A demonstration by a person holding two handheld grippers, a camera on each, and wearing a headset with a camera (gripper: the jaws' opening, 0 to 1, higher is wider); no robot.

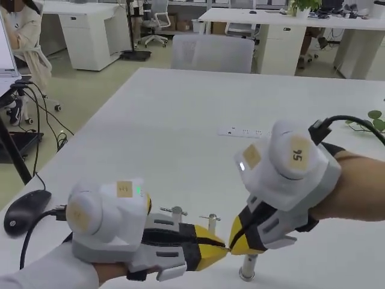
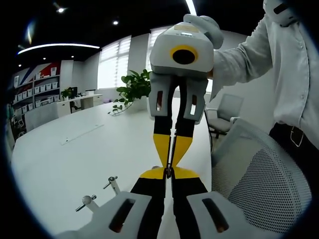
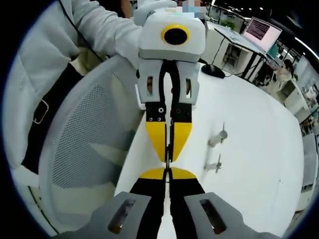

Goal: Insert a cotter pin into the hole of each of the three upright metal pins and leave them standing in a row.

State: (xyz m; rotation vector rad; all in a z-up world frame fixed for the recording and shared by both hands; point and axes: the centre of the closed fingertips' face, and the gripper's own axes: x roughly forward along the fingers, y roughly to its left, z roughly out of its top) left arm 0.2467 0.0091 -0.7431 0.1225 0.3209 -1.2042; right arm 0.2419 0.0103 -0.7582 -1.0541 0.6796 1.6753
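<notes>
Grippers tip to tip low over the table [image 1: 180,132]: left gripper [image 1: 221,250] and right gripper [image 1: 233,245], jaws of both pressed together, anything between them impossible to tell. Just behind, two upright metal pins [image 1: 176,214], each with a cotter pin [image 1: 166,209] through it; third pin [image 1: 248,265] under right gripper.

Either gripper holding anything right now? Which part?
Cannot tell: left gripper and right gripper are shut, tip to tip; anything pinched there is too thin to see.
</notes>
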